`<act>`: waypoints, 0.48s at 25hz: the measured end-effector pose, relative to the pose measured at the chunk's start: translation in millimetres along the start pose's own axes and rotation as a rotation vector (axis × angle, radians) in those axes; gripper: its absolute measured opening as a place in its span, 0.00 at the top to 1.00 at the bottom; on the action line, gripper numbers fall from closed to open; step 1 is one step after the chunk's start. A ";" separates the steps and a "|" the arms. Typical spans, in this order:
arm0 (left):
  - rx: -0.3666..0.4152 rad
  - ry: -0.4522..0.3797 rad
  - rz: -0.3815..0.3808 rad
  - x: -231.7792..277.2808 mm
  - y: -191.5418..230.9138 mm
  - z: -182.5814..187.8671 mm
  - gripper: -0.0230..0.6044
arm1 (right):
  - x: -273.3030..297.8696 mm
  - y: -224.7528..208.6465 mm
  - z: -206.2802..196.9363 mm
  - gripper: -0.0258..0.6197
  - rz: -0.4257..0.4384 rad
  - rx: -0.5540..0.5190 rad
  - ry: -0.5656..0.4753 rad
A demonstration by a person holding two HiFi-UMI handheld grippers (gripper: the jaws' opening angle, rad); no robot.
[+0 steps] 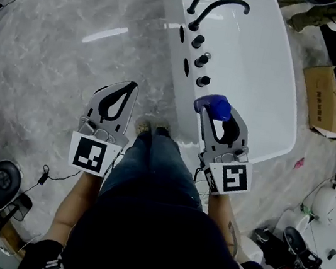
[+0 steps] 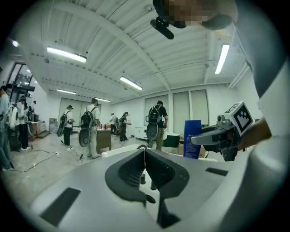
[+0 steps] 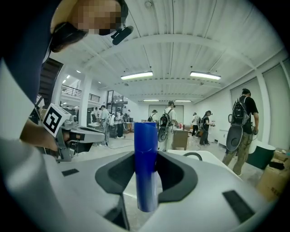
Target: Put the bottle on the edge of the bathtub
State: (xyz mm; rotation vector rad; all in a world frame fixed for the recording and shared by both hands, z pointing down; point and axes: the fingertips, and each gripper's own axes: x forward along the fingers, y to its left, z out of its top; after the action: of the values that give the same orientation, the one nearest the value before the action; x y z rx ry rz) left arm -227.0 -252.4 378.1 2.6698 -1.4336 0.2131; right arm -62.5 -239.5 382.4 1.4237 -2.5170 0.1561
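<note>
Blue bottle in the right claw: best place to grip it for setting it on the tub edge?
Grip the blue bottle mid-body, coming from the side with the pads across its straight round wall, as the right claw holds it. It is a tall, narrow, upright cylinder with its base free below the pads, so it can likely go down flat on the bathtub rim.

Cardboard box (image 1: 335,95) on grey marble floor (image 1: 63,36); perhaps a white helmet (image 1: 324,205) too.
</note>
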 end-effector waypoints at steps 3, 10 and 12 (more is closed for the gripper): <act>0.004 0.014 -0.098 26.3 -16.1 -9.1 0.92 | 1.5 -8.7 -9.2 0.71 -0.026 -0.002 0.006; 0.020 0.075 -0.361 77.7 -80.9 -49.7 0.92 | -1.5 -40.1 -47.6 0.71 -0.098 -0.023 0.014; 0.015 0.085 -0.411 89.8 -97.0 -58.9 0.92 | -0.3 -50.2 -63.4 0.71 -0.105 -0.020 0.039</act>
State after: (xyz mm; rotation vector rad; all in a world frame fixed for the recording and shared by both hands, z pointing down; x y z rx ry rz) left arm -101.4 -263.4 449.1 2.8494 -0.8364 0.2950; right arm -9.4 -251.8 442.1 1.5255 -2.3994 0.1374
